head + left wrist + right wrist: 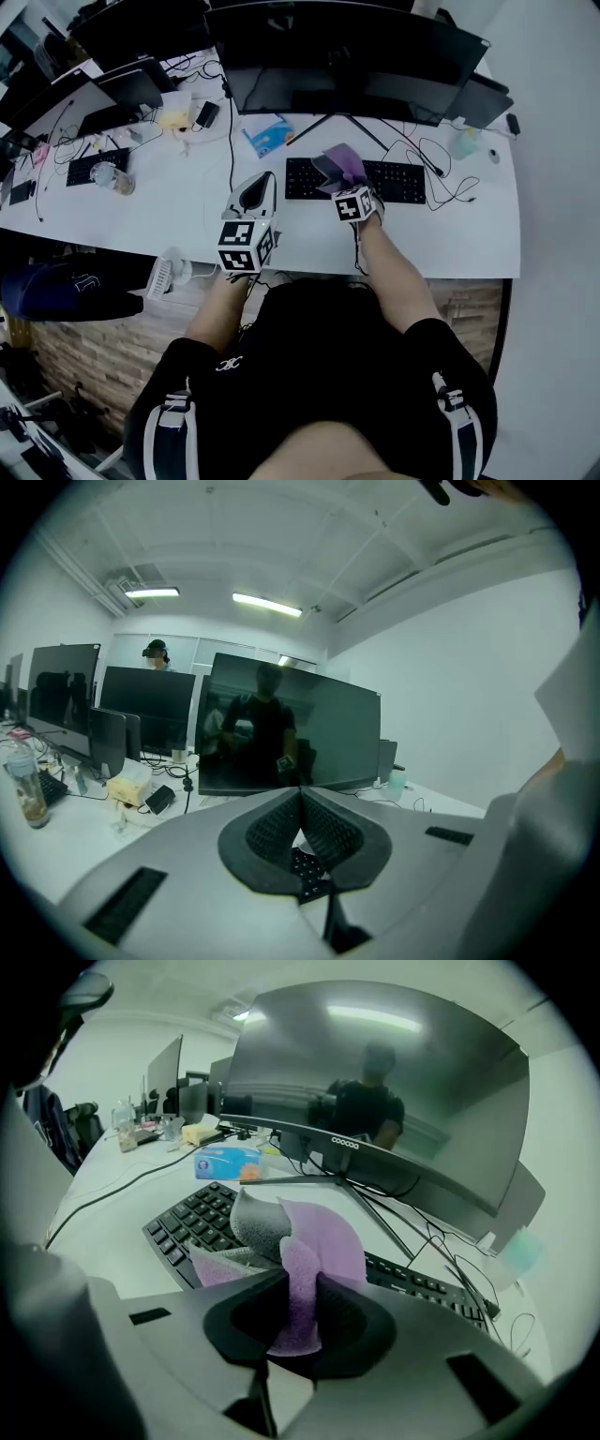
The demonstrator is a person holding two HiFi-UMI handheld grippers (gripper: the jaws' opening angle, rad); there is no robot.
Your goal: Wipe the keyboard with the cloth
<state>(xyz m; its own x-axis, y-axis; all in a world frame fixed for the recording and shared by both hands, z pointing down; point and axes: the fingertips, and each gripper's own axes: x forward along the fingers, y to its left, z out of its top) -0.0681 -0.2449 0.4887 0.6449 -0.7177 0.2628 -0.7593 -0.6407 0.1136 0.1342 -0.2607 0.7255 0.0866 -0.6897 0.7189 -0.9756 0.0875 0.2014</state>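
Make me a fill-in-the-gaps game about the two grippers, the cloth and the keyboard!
1. The right gripper is shut on a ____ cloth.
2. The cloth is over the keyboard, whose keys are ____.
3. The left gripper has its jaws together and holds ____.

Missing words: purple; black; nothing.

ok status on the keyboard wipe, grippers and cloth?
Left gripper shut, empty, left of the keyboard. Right gripper shut on purple cloth, over the keyboard's left half; contact unclear. Cables off its right end.
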